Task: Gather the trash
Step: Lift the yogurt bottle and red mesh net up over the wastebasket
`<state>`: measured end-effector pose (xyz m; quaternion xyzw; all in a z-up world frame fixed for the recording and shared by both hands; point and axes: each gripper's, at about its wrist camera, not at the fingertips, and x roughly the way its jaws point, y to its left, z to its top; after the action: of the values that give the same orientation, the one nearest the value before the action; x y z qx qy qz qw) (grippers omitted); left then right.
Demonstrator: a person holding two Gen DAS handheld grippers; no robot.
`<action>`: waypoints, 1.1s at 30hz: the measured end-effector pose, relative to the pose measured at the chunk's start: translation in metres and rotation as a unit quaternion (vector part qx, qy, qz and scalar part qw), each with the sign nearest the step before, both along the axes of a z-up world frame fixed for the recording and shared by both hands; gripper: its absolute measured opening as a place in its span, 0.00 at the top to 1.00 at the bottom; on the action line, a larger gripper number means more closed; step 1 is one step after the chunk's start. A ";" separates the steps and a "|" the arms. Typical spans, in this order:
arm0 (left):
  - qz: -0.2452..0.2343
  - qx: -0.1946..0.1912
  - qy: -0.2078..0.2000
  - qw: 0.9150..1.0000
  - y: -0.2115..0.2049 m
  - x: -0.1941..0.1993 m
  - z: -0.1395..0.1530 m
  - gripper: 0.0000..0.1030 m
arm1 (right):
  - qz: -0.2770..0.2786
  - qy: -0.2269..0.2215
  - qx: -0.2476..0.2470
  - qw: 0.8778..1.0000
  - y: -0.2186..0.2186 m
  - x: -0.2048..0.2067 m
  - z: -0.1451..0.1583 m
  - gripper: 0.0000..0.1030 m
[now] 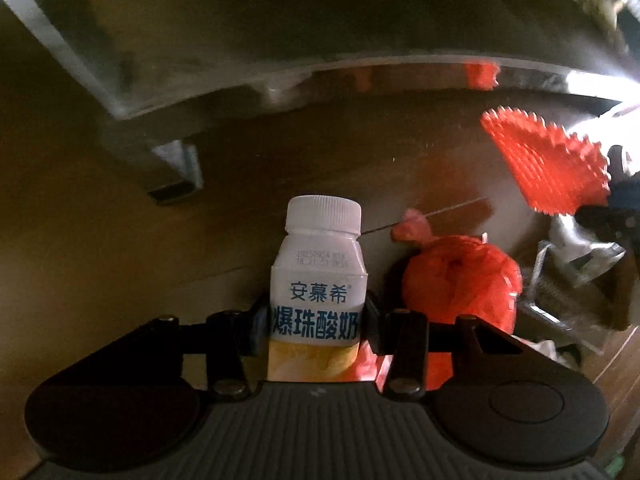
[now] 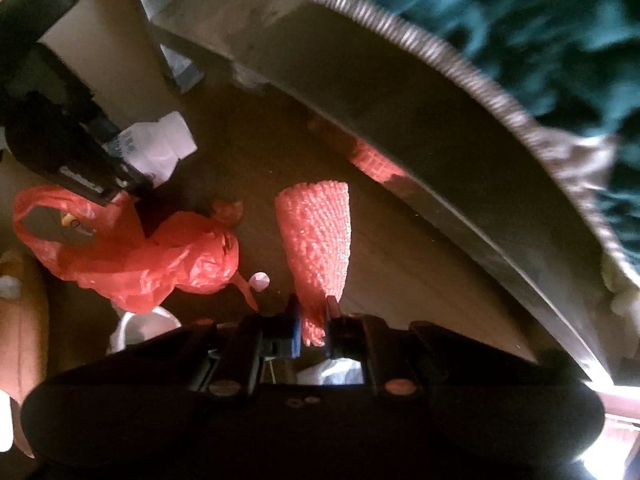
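Holding one piece of trash in each gripper, the person looks to be midway through the collecting, judging by what still lies on the wooden floor [image 1: 100,240]. The left gripper [image 1: 316,320] is pressed against the sides of a small white yogurt bottle [image 1: 318,276], capped and upright between the fingers, label facing the camera. The right gripper [image 2: 314,322] pinches the narrow end of a red foam fruit net [image 2: 316,236], which fans out forward from the fingertips; the same net shows at the right edge of the left wrist view [image 1: 548,164].

Left to gather: a knotted red plastic bag [image 1: 460,280] sits on the floor just beside the bottle, to its right, and in the right wrist view it sprawls to the left of the net [image 2: 132,256], near but apart from it. Crumpled clear wrapping [image 1: 560,304] lies beyond the bag. No bin can be made out in either view, so both held items presumably still need carrying to one. A metal furniture frame [image 1: 168,120] stands over the floor ahead.
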<state>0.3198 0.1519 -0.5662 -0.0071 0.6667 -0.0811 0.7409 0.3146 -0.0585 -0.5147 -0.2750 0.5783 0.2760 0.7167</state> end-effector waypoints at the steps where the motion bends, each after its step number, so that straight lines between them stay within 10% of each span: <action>1: 0.004 -0.003 -0.003 1.000 0.004 -0.004 0.006 0.56 | -0.003 -0.002 0.001 1.000 -0.002 -0.001 0.006 0.91; 20: 0.048 0.015 -0.121 0.991 0.033 -0.076 0.185 0.57 | -0.050 -0.046 0.095 0.993 -0.010 -0.056 0.190 0.91; 33: 0.042 0.065 -0.271 0.959 0.028 -0.115 0.366 0.56 | -0.013 -0.150 0.151 0.977 -0.019 -0.114 0.354 0.91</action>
<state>0.2051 0.1798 -0.2001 0.0353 0.4436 -0.0058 0.8955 0.2004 -0.0772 -0.1605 -0.1938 0.4190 0.3062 0.8325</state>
